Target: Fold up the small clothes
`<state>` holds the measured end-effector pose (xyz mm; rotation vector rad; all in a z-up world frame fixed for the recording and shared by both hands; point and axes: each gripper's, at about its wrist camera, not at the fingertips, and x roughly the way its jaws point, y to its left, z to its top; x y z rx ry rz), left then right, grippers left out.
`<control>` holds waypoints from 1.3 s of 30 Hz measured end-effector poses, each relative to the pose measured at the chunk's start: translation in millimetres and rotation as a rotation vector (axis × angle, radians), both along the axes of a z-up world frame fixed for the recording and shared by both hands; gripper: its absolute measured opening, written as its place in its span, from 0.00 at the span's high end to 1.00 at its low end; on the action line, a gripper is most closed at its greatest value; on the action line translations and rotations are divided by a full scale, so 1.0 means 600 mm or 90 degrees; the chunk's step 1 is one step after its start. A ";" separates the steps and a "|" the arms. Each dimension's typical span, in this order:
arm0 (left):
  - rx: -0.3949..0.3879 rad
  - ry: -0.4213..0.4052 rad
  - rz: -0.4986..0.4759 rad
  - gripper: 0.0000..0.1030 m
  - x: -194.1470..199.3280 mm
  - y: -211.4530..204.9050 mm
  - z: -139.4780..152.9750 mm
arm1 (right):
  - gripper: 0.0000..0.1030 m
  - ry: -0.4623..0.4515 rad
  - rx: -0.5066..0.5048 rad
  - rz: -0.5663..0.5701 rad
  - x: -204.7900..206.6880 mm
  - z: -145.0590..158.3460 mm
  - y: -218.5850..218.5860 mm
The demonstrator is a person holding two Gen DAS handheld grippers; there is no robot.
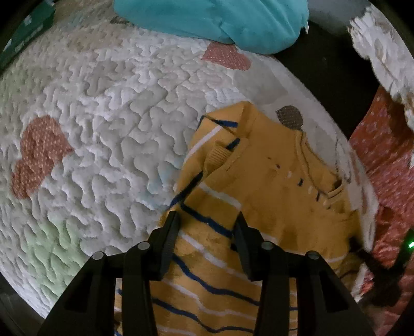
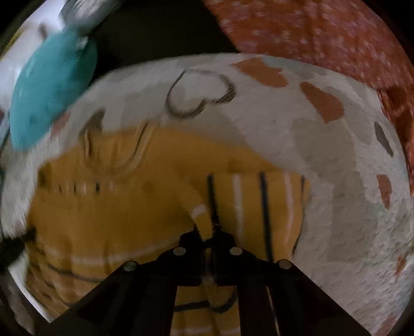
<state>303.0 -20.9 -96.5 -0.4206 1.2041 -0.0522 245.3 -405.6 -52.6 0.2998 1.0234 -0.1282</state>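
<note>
Folding stage: yellow striped sweater (image 1: 271,186) lies flat on the quilted mat (image 1: 103,116), one sleeve already turned across its chest.
Left gripper (image 1: 205,219): jaws part-open, straddling striped fabric directly below; no pinch visible, likely positioning for a hold.
Right gripper (image 2: 208,234): jaws closed on a raised fold of the sweater, judged ready to carry it over.
Teal garment (image 1: 214,20): far ahead of the left tool, apart from the work.
</note>
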 end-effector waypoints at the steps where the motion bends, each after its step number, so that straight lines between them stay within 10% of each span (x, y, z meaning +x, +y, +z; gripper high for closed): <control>1: 0.008 0.002 0.000 0.60 0.003 -0.002 -0.001 | 0.96 -0.004 0.010 -0.030 0.004 0.001 -0.020; 5: 0.014 0.007 0.003 0.59 0.010 0.001 -0.003 | 0.89 0.026 0.072 -0.060 0.018 -0.021 -0.053; 11: -0.039 -0.012 0.011 0.59 -0.004 0.034 0.012 | 0.45 -0.017 0.117 -0.091 -0.064 0.016 -0.075; 14: -0.064 -0.018 0.020 0.59 -0.018 0.058 0.018 | 0.39 -0.028 0.110 -0.088 -0.129 0.030 -0.079; 24: -0.088 0.023 -0.101 0.59 -0.091 0.068 -0.002 | 0.38 0.040 0.098 0.001 -0.256 -0.051 -0.007; 27: -0.035 0.042 -0.140 0.60 -0.096 0.051 -0.020 | 0.92 0.074 0.091 0.024 -0.257 -0.065 0.003; 35: -0.045 0.054 -0.147 0.60 -0.083 0.056 -0.023 | 0.92 0.069 0.085 -0.080 -0.261 -0.046 -0.098; 39: -0.056 0.060 -0.155 0.60 -0.088 0.076 -0.020 | 0.69 0.063 0.042 -0.088 -0.255 -0.029 -0.089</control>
